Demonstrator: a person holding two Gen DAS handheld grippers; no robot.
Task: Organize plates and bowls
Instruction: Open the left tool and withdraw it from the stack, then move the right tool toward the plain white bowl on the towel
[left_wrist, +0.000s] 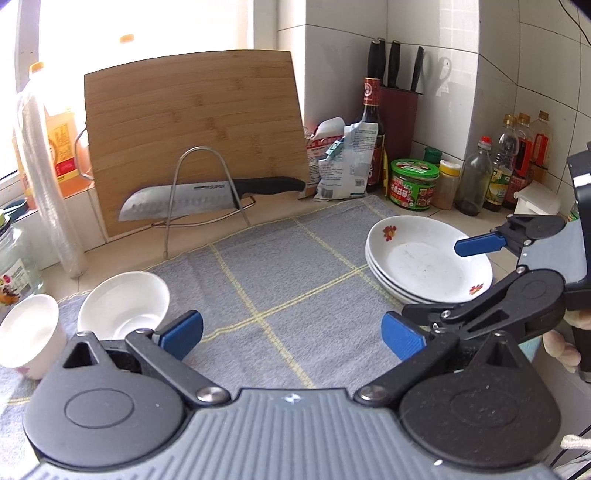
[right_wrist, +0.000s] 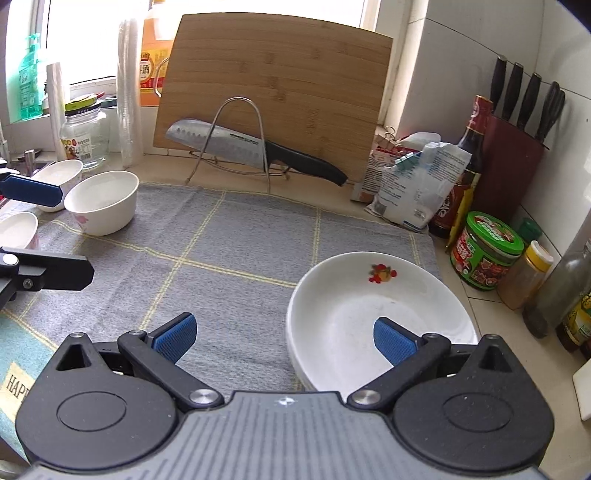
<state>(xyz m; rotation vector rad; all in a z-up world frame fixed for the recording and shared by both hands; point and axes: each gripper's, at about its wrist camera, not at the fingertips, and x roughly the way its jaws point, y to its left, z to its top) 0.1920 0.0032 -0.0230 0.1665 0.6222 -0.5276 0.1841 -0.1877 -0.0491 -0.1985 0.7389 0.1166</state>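
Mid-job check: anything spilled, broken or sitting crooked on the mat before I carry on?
Nothing spilled or broken. The plate stack sits slightly uneven at the mat's right edge, and the bowls remain scattered separately at left.

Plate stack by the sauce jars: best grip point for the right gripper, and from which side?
Take the top plate by its near rim, coming in low from the mat side. The rim flares up and overhangs the stack, and jars crowd the far side. The right gripper is open.

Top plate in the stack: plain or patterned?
White with small red-orange fruit motifs on the top plate; clearest in right wrist view.
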